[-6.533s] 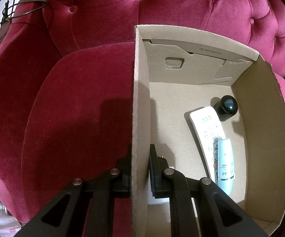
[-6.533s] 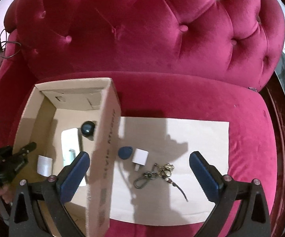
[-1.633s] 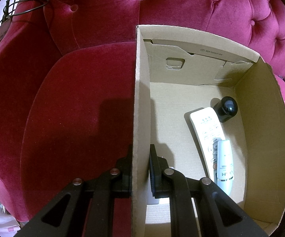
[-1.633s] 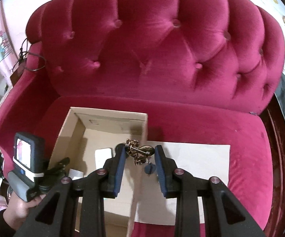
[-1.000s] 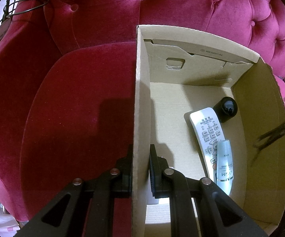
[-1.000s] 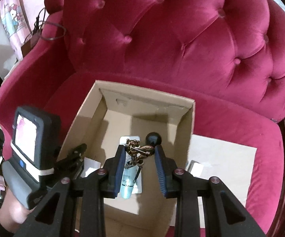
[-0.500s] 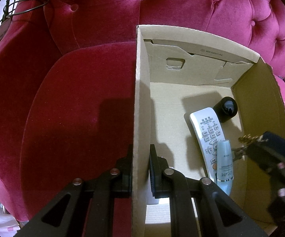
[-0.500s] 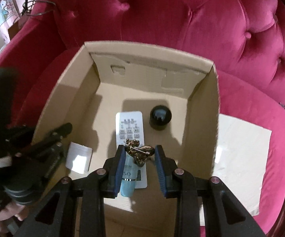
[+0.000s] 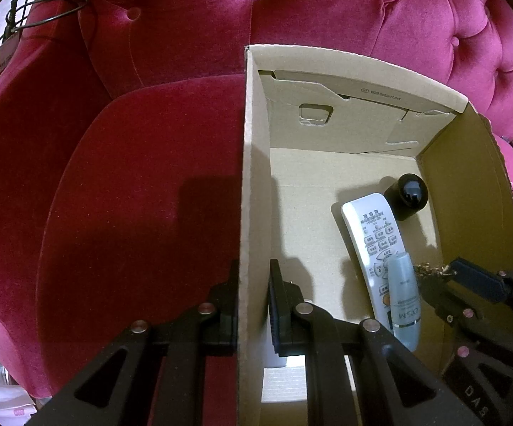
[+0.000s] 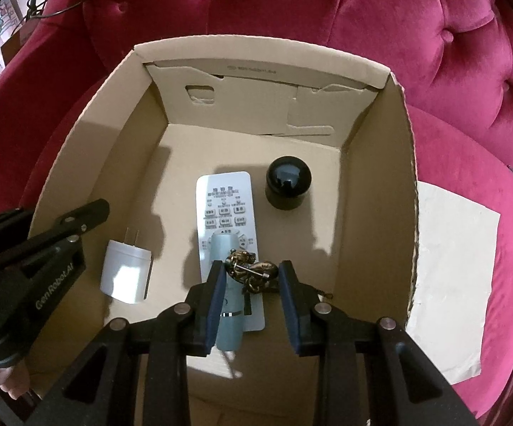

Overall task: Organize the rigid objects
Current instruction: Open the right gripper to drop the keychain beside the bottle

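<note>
Left gripper [image 9: 253,305] clamps the left wall of the cardboard box [image 10: 373,163] on the pink sofa [image 10: 327,10]; right gripper [image 10: 251,285], lowered inside the box, pinches a brass keychain [image 10: 251,269] between its blue pads. Below, a white remote [image 10: 226,213] and pale blue tube [image 10: 230,319] lie mid-floor; a black cap [image 10: 288,181] sits nearer the right wall, a white charger [image 10: 127,271] nearer the left.

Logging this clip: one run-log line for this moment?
left tongs: clamp box wall | right tongs: keychain over remote | release pending
</note>
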The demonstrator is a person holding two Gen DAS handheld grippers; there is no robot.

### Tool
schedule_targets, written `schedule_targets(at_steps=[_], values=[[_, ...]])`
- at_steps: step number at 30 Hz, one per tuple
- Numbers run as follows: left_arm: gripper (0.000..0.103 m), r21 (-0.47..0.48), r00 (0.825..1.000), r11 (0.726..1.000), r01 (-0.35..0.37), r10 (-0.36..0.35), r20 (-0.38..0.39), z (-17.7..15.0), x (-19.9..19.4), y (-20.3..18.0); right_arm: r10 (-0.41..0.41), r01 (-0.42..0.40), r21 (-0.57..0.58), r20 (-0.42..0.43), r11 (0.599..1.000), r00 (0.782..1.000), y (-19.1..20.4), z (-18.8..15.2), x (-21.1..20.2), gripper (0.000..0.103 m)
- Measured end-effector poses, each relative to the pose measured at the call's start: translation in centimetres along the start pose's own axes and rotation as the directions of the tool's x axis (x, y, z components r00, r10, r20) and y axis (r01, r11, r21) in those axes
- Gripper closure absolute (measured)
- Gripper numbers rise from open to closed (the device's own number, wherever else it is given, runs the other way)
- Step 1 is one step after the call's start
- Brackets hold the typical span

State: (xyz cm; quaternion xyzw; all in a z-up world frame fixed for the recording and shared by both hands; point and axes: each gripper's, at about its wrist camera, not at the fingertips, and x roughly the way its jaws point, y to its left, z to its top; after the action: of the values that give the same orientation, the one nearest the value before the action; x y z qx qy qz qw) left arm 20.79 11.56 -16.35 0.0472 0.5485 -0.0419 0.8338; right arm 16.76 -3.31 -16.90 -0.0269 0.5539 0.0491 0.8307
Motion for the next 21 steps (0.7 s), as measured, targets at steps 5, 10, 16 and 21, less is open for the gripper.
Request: schedule_targets(at_steps=[5, 10, 16, 21], values=[[0.090, 0.000, 1.000, 1.000, 0.001, -0.001, 0.000, 0.0, 0.0, 0.1, 0.003, -0.003, -0.006, 0.006, 1.000, 1.000, 0.1, 0.2, -0.3, 0.068], [0.090, 0.000, 1.000, 1.000, 0.001, -0.001, 0.000, 0.0, 0.0, 0.0, 0.018, -0.018, 0.007, 0.030, 1.000, 0.999, 0.0, 0.5, -1.1, 0.054], [0.090, -0.001, 1.000, 1.000, 0.002, -0.002, 0.000, 0.0, 0.1, 0.3, 0.011, -0.011, 0.010, 0.066, 1.000, 0.998, 0.0, 1.2, -2.6, 0.037], [0.090, 0.000, 1.000, 1.000, 0.002, -0.002, 0.000, 0.0, 0.1, 0.4, 0.001, -0.002, 0.009, 0.084, 1.000, 0.996, -0.1, 1.4, -3.4, 0.032]])
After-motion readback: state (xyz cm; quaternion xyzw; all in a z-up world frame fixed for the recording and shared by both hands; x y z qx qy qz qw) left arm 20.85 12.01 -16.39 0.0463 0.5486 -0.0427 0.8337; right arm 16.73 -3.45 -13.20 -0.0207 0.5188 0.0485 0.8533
